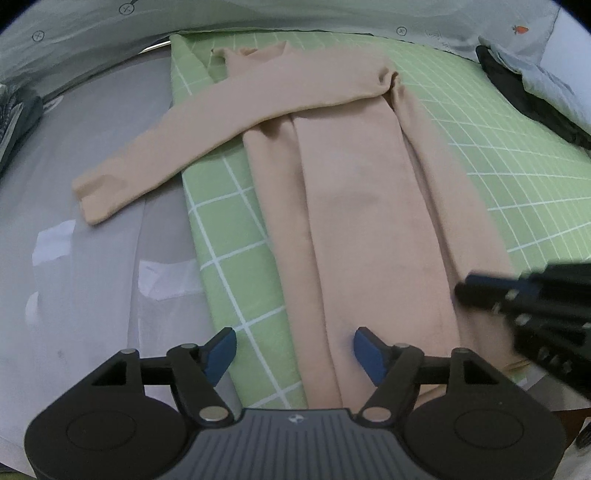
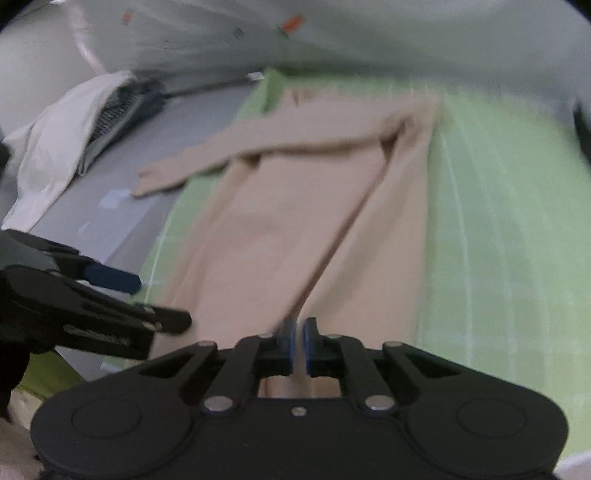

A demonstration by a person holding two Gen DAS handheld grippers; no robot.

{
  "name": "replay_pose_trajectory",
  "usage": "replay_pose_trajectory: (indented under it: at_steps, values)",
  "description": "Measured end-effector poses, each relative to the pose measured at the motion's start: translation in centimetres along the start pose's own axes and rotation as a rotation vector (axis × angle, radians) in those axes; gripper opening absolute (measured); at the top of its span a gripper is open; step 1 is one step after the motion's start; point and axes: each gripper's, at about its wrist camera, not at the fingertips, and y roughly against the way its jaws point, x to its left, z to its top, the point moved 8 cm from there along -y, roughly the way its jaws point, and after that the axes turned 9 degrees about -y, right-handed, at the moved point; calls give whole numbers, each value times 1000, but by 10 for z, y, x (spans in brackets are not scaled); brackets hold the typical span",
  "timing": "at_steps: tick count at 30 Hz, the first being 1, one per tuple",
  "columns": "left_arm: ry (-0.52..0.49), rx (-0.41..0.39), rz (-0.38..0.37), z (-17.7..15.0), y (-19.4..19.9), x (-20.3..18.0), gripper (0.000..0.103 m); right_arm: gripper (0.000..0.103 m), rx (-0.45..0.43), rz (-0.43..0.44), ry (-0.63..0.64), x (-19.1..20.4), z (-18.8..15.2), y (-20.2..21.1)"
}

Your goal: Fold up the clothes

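A beige long-sleeved top [image 1: 354, 192] lies lengthwise on a green checked cloth [image 1: 229, 229], its sides folded in over the body. One sleeve [image 1: 155, 155] runs out to the left onto the grey surface. My left gripper [image 1: 294, 347] is open over the near hem, one finger above the green cloth and one above the top. My right gripper [image 2: 298, 341] is shut on the top's near edge [image 2: 295, 258]; that view is blurred. The right gripper also shows at the right edge of the left wrist view [image 1: 524, 295]. The left gripper shows at the left of the right wrist view [image 2: 110, 291].
A grey surface [image 1: 92, 258] with white patches lies left of the green cloth. Pale bedding [image 1: 258, 18] bunches along the back. Dark and pale clothes [image 1: 535, 96] lie at the far right. A white garment and a dark striped item [image 2: 74, 140] lie at the far left.
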Motion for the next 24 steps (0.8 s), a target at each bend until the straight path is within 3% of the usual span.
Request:
replay_pose_trajectory:
  at_steps: [2, 4, 12, 13, 17, 22, 24]
  values:
    - [5, 2, -9, 1, -1, 1, 73, 24, 13, 19, -40, -2, -3, 4]
    - [15, 6, -22, 2, -2, 3, 73, 29, 24, 35, -78, -4, -5, 7]
    - [69, 14, -59, 11, -2, 14, 74, 34, 19, 6, -186, -21, 0, 5]
    - [84, 6, -50, 14, -1, 18, 74, 38, 16, -7, -177, -21, 2, 6]
    - [189, -23, 4, 26, 5, 52, 74, 76, -58, -85, -117, -24, 21, 15]
    - [342, -40, 91, 37, 7, 105, 74, 100, -117, -194, -70, -36, 49, 12]
    - [384, -36, 123, 39, 5, 125, 74, 101, -132, -231, -53, -42, 62, 7]
